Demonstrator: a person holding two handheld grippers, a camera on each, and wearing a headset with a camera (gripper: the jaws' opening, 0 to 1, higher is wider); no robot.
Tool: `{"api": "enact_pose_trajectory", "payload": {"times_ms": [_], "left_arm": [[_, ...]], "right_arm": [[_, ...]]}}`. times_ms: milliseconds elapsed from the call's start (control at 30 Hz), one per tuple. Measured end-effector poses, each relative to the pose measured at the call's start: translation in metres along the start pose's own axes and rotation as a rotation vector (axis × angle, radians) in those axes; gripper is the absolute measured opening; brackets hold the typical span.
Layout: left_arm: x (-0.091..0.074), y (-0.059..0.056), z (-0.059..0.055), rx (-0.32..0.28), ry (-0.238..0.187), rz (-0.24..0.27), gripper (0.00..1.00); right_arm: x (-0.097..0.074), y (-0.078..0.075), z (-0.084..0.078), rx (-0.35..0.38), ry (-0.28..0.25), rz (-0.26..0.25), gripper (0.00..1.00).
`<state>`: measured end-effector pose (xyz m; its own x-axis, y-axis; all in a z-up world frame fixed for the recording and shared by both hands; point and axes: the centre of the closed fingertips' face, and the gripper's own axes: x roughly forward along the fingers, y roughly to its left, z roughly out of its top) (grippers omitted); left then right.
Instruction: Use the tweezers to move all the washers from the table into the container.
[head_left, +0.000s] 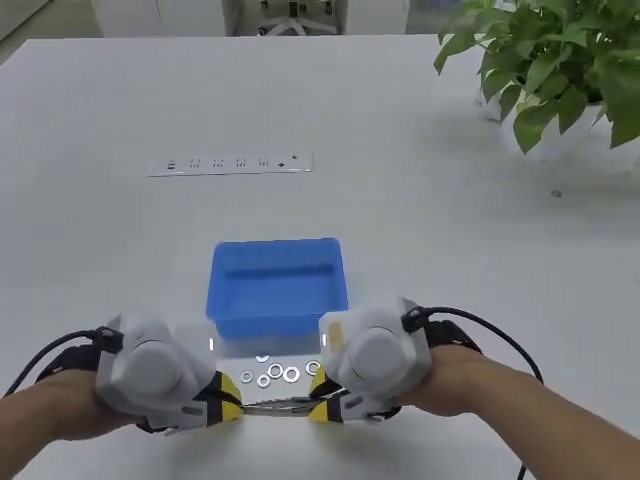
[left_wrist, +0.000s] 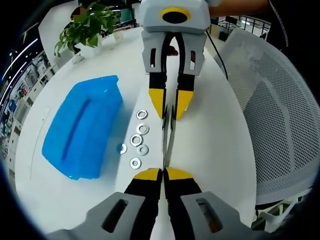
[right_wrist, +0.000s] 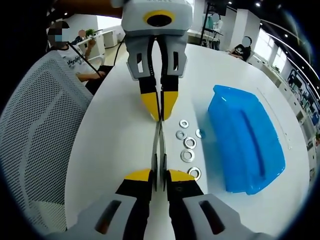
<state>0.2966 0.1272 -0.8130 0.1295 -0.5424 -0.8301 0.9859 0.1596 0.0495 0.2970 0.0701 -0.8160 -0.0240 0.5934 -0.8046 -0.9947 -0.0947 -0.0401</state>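
The left tool (left_wrist: 164, 172) has its yellow-tipped jaws pressed together on one end of the slim silver metal tweezers (left_wrist: 167, 140). Facing it, the right tool (right_wrist: 159, 175) has its jaws closed to a narrow gap around the other end of the tweezers. Just beside the tweezers, a cluster of small flat silver metal washers (left_wrist: 136, 140) lies on the white counter (head_left: 400, 150). It lies between the tweezers and the shallow blue plastic container (head_left: 276, 280) beyond.
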Motion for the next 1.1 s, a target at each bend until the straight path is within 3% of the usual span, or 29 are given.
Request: {"api": "enact_pose_trajectory", "payload": {"times_ms": [567,800,1100], "left_arm": [[-0.021,-0.003,0.023,0.019,-0.042,0.011,0.06],[-0.031,-0.003,0.042,0.029,-0.069,0.006,0.06],[-0.04,-0.001,0.068,0.082,-0.1,0.006,0.06]], "right_arm": [[0.0,0.0,-0.001,0.013,-0.005,-0.006,0.14],[-0.001,0.0,-0.002,0.015,-0.013,-0.012,0.14],[-0.007,-0.003,-0.001,0.019,-0.03,-0.029,0.12]]}}
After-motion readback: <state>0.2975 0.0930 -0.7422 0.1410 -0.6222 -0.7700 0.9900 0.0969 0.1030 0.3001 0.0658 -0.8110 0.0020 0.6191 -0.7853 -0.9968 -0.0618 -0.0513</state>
